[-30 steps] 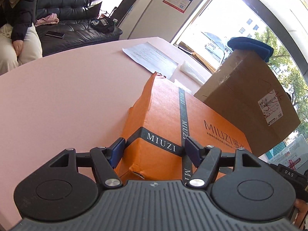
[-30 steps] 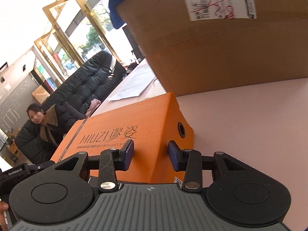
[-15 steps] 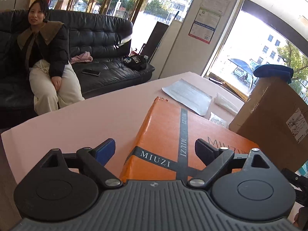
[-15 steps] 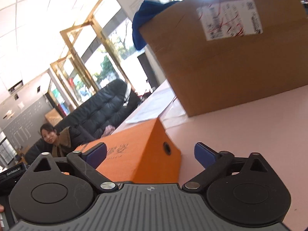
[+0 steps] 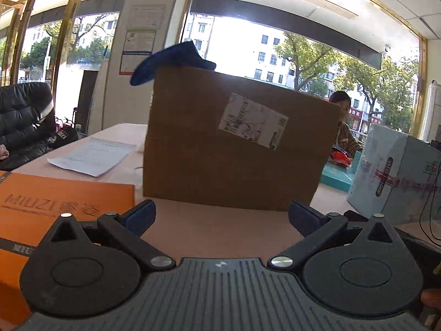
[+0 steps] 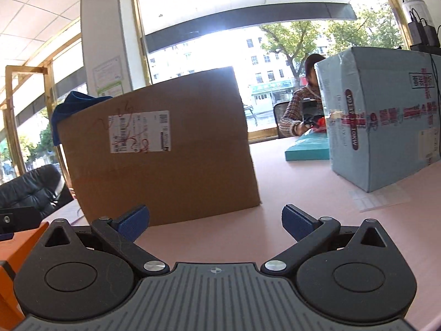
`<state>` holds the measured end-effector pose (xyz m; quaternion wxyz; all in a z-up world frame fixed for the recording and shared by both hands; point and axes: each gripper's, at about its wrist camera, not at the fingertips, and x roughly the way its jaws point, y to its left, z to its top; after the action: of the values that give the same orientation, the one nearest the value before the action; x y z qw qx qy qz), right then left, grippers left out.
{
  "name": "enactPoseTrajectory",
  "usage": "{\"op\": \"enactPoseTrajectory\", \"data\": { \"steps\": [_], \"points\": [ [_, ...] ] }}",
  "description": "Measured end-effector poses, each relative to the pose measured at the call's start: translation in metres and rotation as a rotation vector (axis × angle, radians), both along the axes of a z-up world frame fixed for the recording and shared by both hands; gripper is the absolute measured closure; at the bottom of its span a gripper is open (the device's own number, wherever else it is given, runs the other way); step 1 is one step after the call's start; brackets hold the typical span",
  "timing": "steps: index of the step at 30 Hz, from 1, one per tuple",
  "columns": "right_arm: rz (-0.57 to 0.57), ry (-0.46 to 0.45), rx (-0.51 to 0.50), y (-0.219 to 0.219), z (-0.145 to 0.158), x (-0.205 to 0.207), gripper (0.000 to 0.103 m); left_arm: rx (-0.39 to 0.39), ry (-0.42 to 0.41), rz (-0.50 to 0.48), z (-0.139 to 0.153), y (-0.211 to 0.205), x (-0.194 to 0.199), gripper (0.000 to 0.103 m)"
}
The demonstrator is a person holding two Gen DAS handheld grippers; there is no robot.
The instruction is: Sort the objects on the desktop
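I have my left hand-held gripper [image 5: 222, 215] and right hand-held gripper [image 6: 215, 222] both spread wide, empty, over the pink desk [image 6: 289, 193]. Orange box [image 5: 55, 201] at lower left; cardboard box [image 5: 234, 149] stands beyond, centre frame.

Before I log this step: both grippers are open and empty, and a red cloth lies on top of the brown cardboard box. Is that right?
Not quite. The cloth on top of the brown cardboard box is blue, not red; the left wrist view shows it best. The rest holds: the left gripper and the right gripper are both open and empty.
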<state>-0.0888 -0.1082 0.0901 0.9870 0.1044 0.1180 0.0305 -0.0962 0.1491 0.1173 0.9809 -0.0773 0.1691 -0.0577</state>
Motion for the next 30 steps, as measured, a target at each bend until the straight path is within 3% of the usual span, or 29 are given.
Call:
{"op": "enactPoseTrajectory", "data": {
  "steps": [3, 8, 11, 16, 20, 25, 30],
  "points": [
    [-0.05, 0.061, -0.048, -0.02, -0.019, 0.007, 0.0, 0.033, 0.07, -0.036, -0.037, -0.042, 0.032, 0.0],
    [-0.105, 0.275, -0.04, -0.036, -0.056, 0.034, 0.0, 0.037, 0.325, -0.068, -0.099, -0.085, 0.085, 0.0],
    [-0.129, 0.41, -0.069, -0.035, -0.07, 0.054, 0.0, 0.203, 0.335, -0.015, -0.108, -0.11, 0.095, 0.0],
    [-0.164, 0.441, -0.17, -0.025, -0.075, 0.06, 0.0, 0.259, 0.333, 0.021, -0.112, -0.122, 0.108, 0.0],
    [-0.124, 0.416, -0.353, -0.014, -0.074, 0.072, 0.0, 0.195, 0.336, 0.049, -0.111, -0.109, 0.117, 0.0],
    [-0.103, 0.443, -0.232, -0.029, -0.074, 0.085, 0.0, 0.218, 0.336, 0.078, -0.108, -0.111, 0.119, 0.0],
    [-0.097, 0.439, -0.246, -0.024, -0.073, 0.087, 0.0, 0.217, 0.337, 0.079, -0.108, -0.11, 0.119, 0.0]
  ]
}}
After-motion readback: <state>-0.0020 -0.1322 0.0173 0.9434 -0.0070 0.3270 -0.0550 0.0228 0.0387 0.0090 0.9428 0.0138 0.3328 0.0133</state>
